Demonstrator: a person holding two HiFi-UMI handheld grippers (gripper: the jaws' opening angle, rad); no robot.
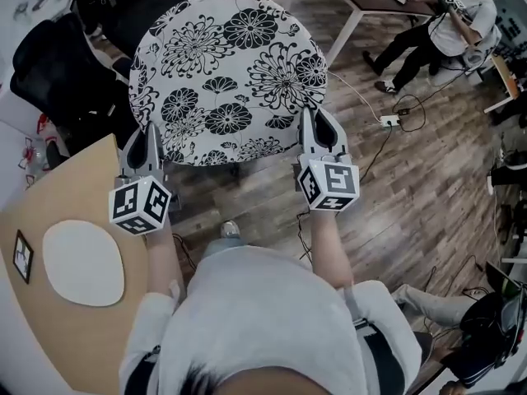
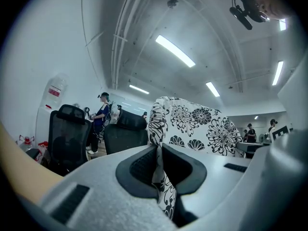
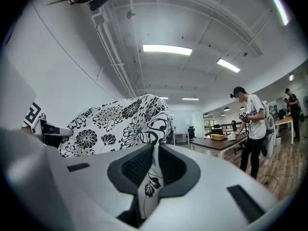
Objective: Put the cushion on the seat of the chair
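The cushion (image 1: 226,72) is a broad, rounded pad in white fabric printed all over with large black chrysanthemum-like flowers and leaves. It sits out in front of the person, above the wood-plank floor (image 1: 412,188). It is gripped along its near edge, with the left gripper (image 1: 151,138) at the near-left and the right gripper (image 1: 317,126) at the near-right. In the left gripper view the jaws are clenched on a thin fold of the printed cloth (image 2: 202,126), and the right gripper view shows the same pinch on the fabric (image 3: 120,119). The cushion hides whatever lies beneath it, so I cannot tell whether it rests on anything. It also covers part of a black office chair (image 1: 58,72) at the upper left. A tan wooden surface (image 1: 74,179) is cut off by the left edge.
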